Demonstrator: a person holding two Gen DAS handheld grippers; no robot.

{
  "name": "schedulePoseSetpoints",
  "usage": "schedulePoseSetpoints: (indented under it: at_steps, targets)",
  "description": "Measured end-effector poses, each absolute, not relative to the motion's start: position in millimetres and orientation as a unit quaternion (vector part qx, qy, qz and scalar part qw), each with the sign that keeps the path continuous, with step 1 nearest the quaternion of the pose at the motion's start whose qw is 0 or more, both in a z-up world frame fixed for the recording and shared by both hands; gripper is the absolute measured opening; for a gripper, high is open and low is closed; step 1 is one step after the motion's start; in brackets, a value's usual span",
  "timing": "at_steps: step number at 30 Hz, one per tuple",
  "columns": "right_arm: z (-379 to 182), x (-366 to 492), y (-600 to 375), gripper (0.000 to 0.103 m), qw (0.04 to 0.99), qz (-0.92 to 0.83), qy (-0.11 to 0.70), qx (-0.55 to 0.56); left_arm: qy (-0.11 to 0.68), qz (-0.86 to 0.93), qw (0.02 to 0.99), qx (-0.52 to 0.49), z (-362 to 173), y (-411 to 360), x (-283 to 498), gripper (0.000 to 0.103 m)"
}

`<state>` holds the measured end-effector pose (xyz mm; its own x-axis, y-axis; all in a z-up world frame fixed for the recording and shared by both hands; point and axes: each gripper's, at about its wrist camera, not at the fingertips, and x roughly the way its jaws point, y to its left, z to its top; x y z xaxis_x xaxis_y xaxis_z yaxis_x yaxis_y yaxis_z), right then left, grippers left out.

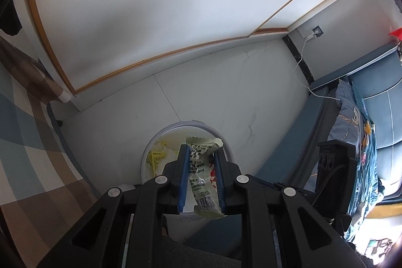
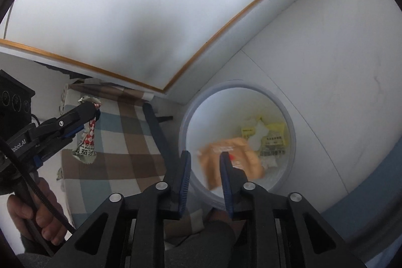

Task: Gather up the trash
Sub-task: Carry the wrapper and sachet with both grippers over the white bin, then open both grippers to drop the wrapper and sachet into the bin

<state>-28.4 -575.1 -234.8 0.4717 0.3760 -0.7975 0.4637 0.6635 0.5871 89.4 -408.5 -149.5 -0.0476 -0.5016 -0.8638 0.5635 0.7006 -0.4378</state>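
Left gripper (image 1: 201, 155) clamps a sauce packet (image 1: 201, 175) above the bin (image 2: 289, 117). Right gripper (image 2: 204, 157), jaws apart; blurred orange wrapper (image 2: 231, 157), seemingly loose, at twelve o'clock.

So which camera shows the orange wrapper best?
The right wrist view: the orange wrapper shows blurred over the open bin, free of the right gripper. The left wrist view does not show it.

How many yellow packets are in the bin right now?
2 visible in the round white plastic bin: one yellow packet left, another right, white crumpled tissue between. More may lie hidden underneath.
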Motion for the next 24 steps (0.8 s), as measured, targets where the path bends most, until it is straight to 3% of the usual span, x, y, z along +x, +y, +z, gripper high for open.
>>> schedulePoseSetpoints:
  at_steps: [3, 5, 11, 22, 24]
  targets:
    - [-240.1, -32.1, -580.0, 0.030, 0.750, -0.029, 0.514, 0.417, 0.628, -0.386, 0.675, 0.036, -160.7, -416.2, 88.2, 0.015]
    - [-240.8, -36.7, -584.4, 0.048, 0.749, -0.039, 0.513, 0.418, 0.632, -0.383, 0.672, 0.046, -165.1, -421.5, 87.4, 0.015]
    - [-235.3, -51.7, -600.8, 0.070, 0.760, -0.078, 0.495, 0.414, 0.656, -0.376, 0.652, 0.067, -180.8, -434.5, 79.9, 0.015]
    - [-228.2, -65.1, -603.4, 0.075, 0.758, -0.099, 0.492, 0.417, 0.693, -0.374, 0.611, 0.084, -192.4, -452.8, 70.4, 0.015]
    - [-223.5, -68.5, -603.6, 0.077, 0.760, -0.102, 0.489, 0.415, 0.696, -0.373, 0.608, 0.081, -190.3, -452.8, 70.0, 0.019]
